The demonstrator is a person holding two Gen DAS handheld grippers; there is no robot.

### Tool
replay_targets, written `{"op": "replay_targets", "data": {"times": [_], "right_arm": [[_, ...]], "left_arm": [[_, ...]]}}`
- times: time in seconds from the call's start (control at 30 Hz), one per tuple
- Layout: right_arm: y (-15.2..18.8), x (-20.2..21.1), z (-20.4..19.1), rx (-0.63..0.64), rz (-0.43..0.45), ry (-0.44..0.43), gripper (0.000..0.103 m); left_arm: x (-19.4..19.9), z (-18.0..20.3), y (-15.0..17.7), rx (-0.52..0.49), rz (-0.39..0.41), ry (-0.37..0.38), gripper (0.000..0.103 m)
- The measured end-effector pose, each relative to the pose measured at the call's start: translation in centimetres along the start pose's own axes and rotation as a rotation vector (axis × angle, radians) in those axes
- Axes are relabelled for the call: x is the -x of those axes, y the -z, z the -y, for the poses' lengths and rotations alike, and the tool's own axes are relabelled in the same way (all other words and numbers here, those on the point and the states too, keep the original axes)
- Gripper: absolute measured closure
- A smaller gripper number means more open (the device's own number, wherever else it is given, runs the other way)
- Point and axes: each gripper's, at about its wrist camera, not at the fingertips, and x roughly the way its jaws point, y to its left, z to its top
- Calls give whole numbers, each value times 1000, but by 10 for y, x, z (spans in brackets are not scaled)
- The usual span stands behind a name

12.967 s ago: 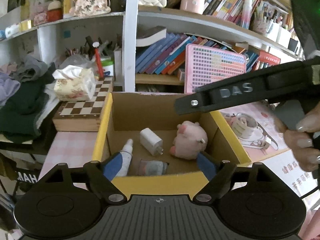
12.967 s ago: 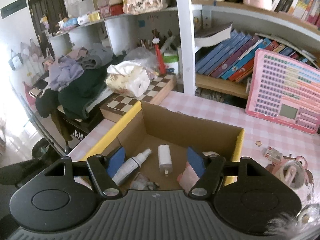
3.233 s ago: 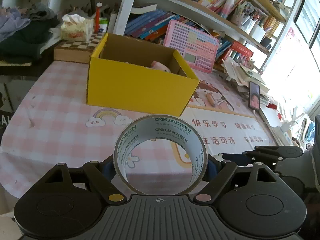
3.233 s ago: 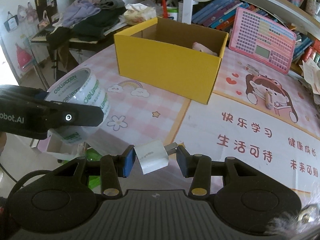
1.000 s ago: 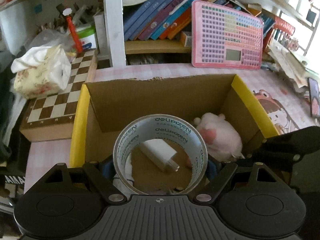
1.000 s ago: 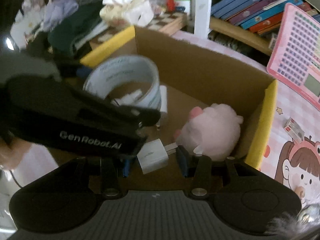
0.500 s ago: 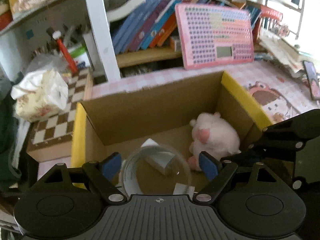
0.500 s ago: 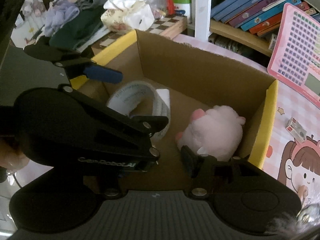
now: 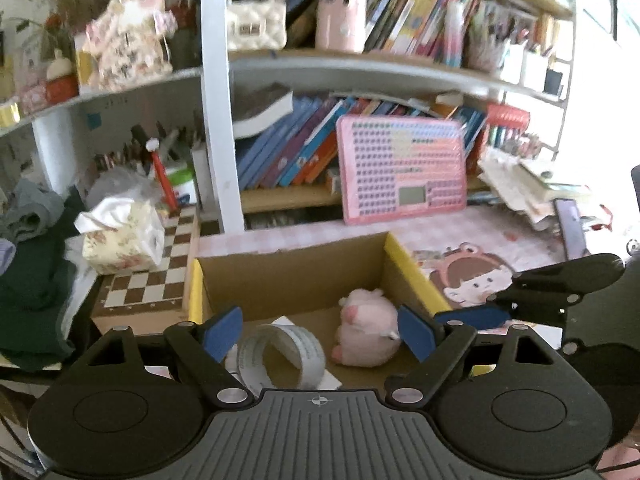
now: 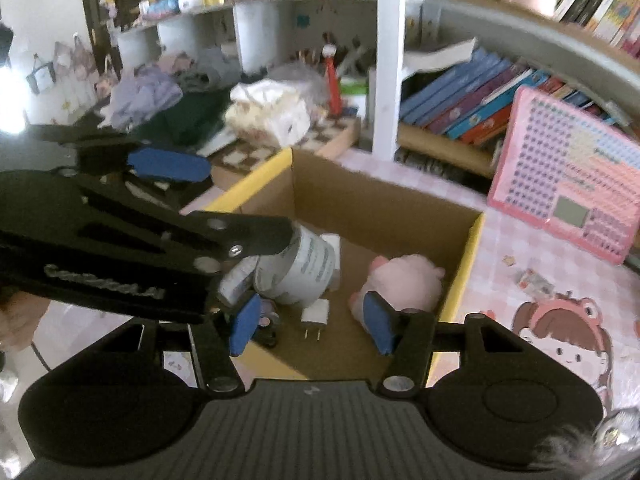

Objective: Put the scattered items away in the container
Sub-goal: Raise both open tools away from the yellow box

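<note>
Both grippers hang above the yellow cardboard box (image 9: pixel 394 250) and both are empty. The left gripper (image 9: pixel 320 334) has its jaws spread wide, nothing between them. The right gripper (image 10: pixel 312 326) has just been opening, jaws apart and clear. Inside the box, the tape roll (image 10: pixel 298 270) lies on its side beside the pink plush toy (image 10: pixel 400 280), with the white charger (image 10: pixel 316 316) on the floor in front.

box (image 10: pixel 466 252): tape (image 10: pixel 298 270) left, plush (image 10: pixel 400 280) right, charger (image 10: pixel 316 316) near | keyboard (image 10: pixel 576 184) far right | tissues (image 10: pixel 268 114) far left
</note>
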Motion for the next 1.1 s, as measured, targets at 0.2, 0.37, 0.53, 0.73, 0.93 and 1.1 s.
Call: {"op": "replay_targets", "data": {"times": [0.2, 0.37, 0.53, 0.73, 0.93, 1.1], "right_arm": [[19, 37, -12, -19, 57, 36, 44], [41, 57, -21, -27, 70, 72, 44], [68, 71, -31, -30, 66, 112, 43], [94, 76, -42, -55, 39, 128, 43], [114, 79, -57, -87, 17, 121, 42], [128, 81, -67, -97, -4, 126, 41]], "left_arm": [[40, 10, 14, 20, 29, 19, 13], [63, 19, 39, 10, 13, 12, 12], [76, 22, 68, 45, -30, 1, 12], [94, 22, 97, 95, -48, -30, 12], [109, 25, 112, 120, -41, -38, 12], [114, 28, 130, 135, -66, -39, 12]]}}
